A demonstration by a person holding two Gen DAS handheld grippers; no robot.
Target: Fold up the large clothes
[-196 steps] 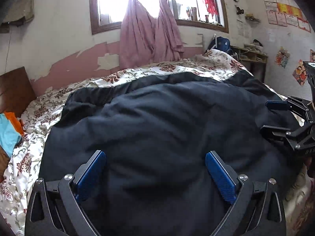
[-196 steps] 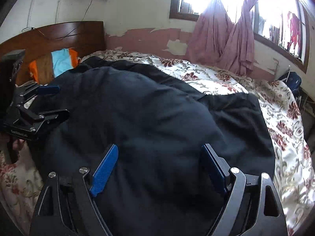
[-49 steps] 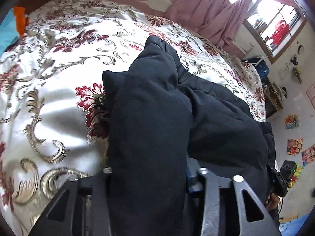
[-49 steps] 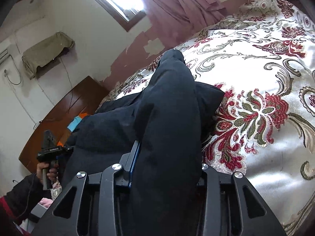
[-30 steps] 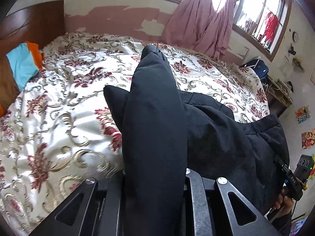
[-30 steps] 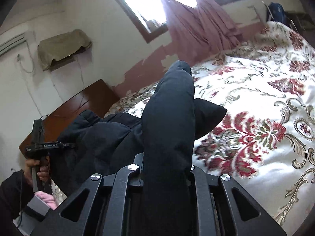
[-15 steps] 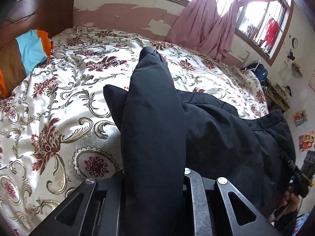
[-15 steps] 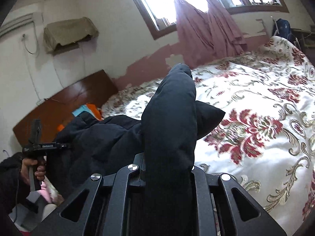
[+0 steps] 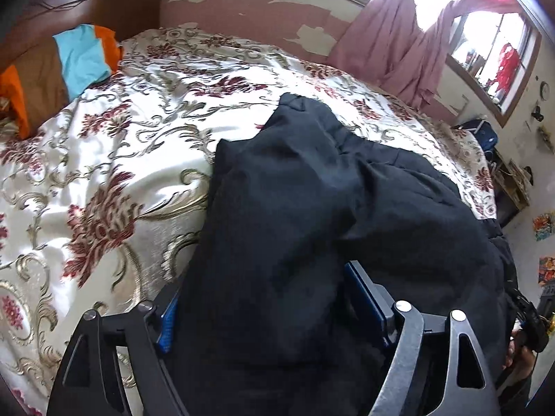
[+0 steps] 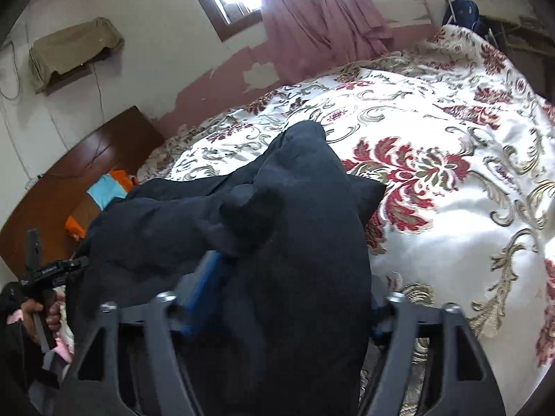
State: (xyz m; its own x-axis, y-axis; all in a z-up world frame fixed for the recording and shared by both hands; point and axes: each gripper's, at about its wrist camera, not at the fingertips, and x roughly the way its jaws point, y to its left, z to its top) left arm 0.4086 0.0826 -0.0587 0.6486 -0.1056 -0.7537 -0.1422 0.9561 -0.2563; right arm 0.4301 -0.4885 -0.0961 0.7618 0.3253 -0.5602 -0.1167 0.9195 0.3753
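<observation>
Left claw (image 9: 274, 315): we see its jaws just sprung wide, dark cloth lying loose between the blue pads.
Right claw (image 10: 284, 294): likewise just opened wide, fabric draped between, not pinched.
Black garment (image 9: 312, 201): bunched in a ridge on the bed, running between our two claws.
Bedspread (image 9: 138, 145): floral, bare beyond the garment.
Handling note: we judge it best to draw both claws back level, so the released fold lies undisturbed.
</observation>
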